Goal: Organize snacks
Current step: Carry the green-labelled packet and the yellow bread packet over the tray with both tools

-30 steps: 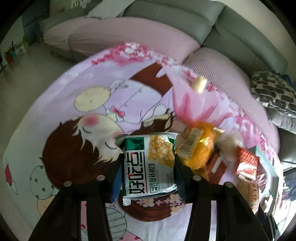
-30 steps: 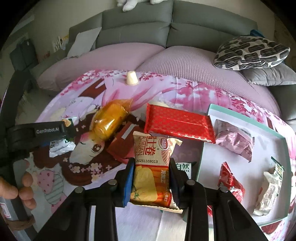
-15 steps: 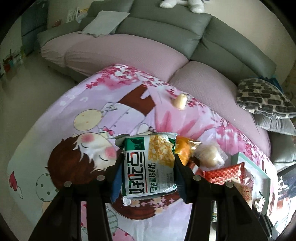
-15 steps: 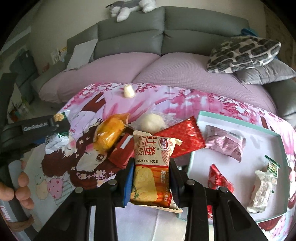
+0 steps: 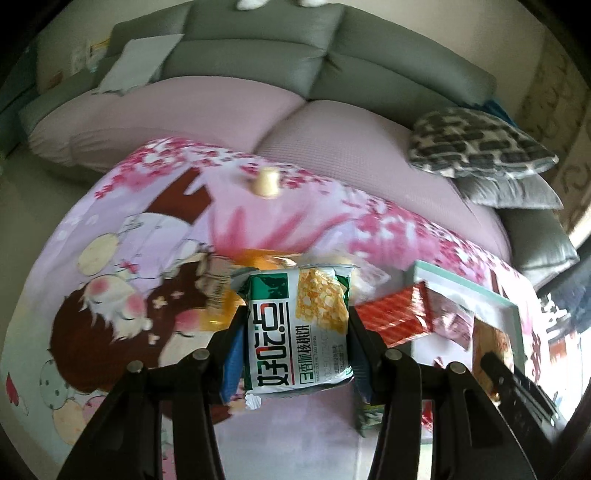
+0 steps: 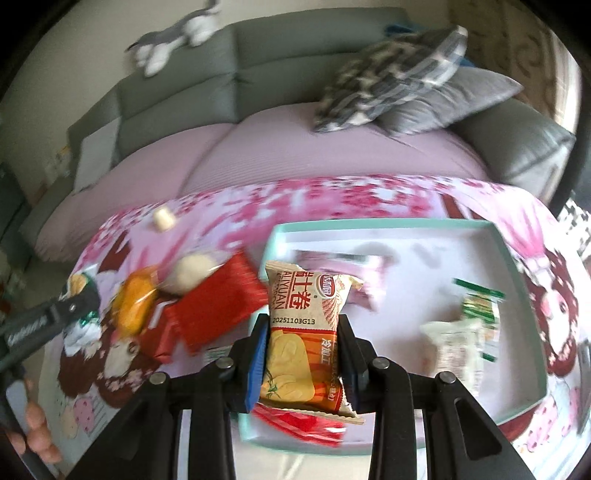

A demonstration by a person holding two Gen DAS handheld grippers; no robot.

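My left gripper (image 5: 293, 341) is shut on a green and white snack packet (image 5: 297, 328), held above the pink cartoon cloth. My right gripper (image 6: 301, 356) is shut on an orange and beige egg-roll packet (image 6: 303, 332), held over the near left corner of the teal-rimmed white tray (image 6: 461, 223). The tray holds a pink packet (image 6: 365, 273), a white and green packet (image 6: 467, 332) and a red packet (image 6: 299, 422) under my fingers. Left of the tray lie a red wrapper (image 6: 218, 302), an orange bun packet (image 6: 135, 299) and a pale round bun (image 6: 190, 271). The same tray (image 5: 465, 286) shows at the right of the left wrist view.
A small cream cup-shaped sweet (image 6: 164, 218) sits alone near the cloth's far edge. Behind the table runs a grey sofa (image 6: 280, 48) with pink seat covers, patterned cushions (image 6: 391, 70) and a plush toy (image 6: 173, 33). A person's hand (image 6: 35, 432) holds the other gripper's handle at the left.
Both grippers have swung to the right with their packets still held. The right one now hangs over the tray's corner; the left one has come nearer the snack pile and tray.
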